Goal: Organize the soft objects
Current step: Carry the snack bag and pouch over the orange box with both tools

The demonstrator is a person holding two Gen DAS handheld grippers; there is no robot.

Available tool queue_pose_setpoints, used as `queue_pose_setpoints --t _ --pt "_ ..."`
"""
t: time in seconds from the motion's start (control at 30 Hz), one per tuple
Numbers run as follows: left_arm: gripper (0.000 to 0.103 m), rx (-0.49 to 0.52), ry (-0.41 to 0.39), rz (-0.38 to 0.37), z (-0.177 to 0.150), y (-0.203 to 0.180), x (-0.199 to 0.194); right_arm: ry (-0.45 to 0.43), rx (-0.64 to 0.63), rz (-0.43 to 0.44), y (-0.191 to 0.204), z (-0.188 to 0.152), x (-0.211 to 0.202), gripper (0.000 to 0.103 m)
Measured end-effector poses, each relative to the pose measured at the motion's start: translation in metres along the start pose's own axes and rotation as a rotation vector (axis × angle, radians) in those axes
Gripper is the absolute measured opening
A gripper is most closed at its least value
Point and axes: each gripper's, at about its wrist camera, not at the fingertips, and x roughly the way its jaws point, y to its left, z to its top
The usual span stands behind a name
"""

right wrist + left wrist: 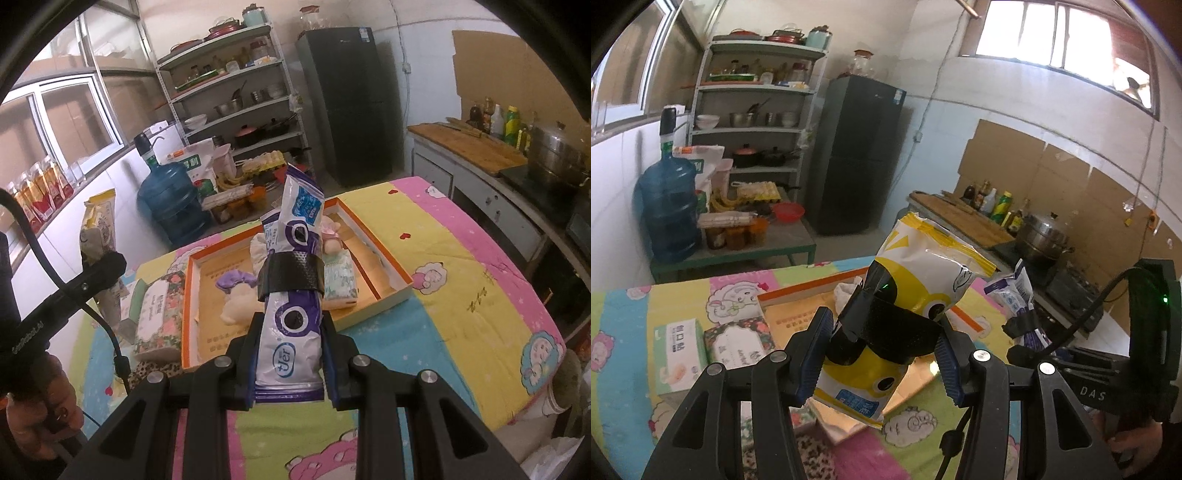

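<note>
**A:** Kitchen setting; cartoon-print cloth over the table (461, 291). Landmark for the list?

**B:** Orange-rimmed tray (373, 236), lying on that cloth. Item one, nearest: right gripper (290, 363), fingers closed on a purple-and-white pouch (291, 325). Pouch stands with its long axis running away from the fingers, top leaning over the tray's near edge. Legible: "tJer", or something close to it; the rest is too small.

**A:** Item two?

**B:** Left gripper (879, 360), fingers clamped around a yellow-and-white bag (923, 273), long axis likewise upward and away, held above the tray. Blue label at the bag's foot, characters unreadable.

**A:** Which hand is nearer the tray?

**B:** Cannot tell for certain; both packs hang just over it. I judge either could lower straight down.

**A:** Beyond that?

**B:** Inside the tray: a green-patterned tissue pack (340, 280), a purple-and-cream plush (236, 291). Left of the tray: a floral tissue pack (157, 314), lettering not legible. Farthest: blue water jug (171, 203), black fridge (347, 103).
</note>
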Motion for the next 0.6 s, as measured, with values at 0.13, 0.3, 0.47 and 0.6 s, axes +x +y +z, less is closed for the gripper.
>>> queue_pose_setpoints --t 0.13,0.3,0.47,0.6 --pt "0.055 -0.011 0.01 0.027 0.004 -0.003 0.018 0.022 -0.003 0.027 -0.01 0.01 0.017 0.028" --pt "0.055 -0.03 0.028 0.063 0.01 -0.006 0.044 0.042 -0.012 0.06 -0.018 0.02 0.038 0.028" --pt "0.055 -0.055 0.052 0.102 0.013 -0.001 0.069 0.072 -0.02 0.105 -0.025 0.031 0.065 0.028" --pt "0.055 -0.08 0.071 0.134 0.013 0.002 0.085 0.096 -0.029 0.139 -0.027 0.036 0.083 0.028"
